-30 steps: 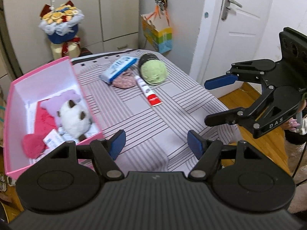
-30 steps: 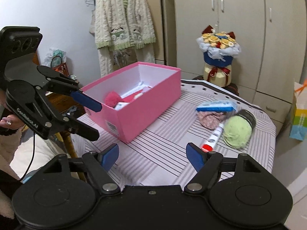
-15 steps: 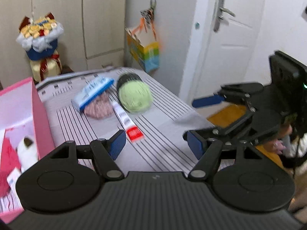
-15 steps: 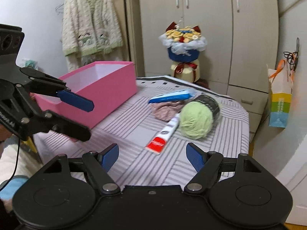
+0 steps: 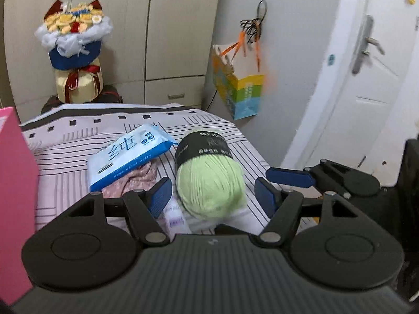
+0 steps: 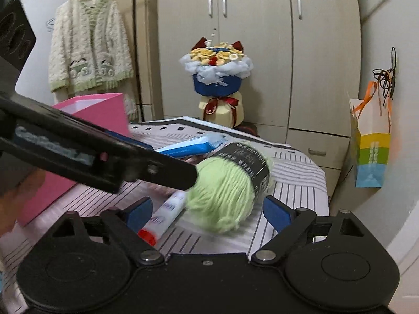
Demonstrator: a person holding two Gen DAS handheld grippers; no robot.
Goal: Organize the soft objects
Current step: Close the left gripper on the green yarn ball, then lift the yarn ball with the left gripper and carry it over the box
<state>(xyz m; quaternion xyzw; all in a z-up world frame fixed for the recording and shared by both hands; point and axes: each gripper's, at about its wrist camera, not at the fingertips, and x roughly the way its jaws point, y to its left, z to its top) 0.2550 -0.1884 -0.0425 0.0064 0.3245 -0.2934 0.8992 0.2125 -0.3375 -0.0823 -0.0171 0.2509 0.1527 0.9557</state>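
Partly done, judging by what lies loose: round ball of pale green yarn with a black paper band (image 5: 209, 183) on the striped worktop (image 5: 78, 136), well apart from the pink cardboard box (image 6: 104, 110). Beside the yarn, 3 more: blue-and-white soft packet (image 5: 131, 157), crumpled pink cloth (image 5: 136, 180), white tube with red cap (image 6: 162, 214).

Left tool (image 5: 212, 196) closing, pads not yet touching the yarn between them. Right tool (image 6: 207, 210) opening, empty, yarn just ahead.

Red cap and box opening only in the right view; door only in the left. Box contents hidden in both.

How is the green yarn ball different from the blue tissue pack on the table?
The green yarn ball is round and fuzzy with a black paper band; the blue tissue pack is flat, smooth and printed. The yarn lies straight on the striped cloth, while the pack rests partly on a pink fabric piece. Both lie loose outside the pink box.
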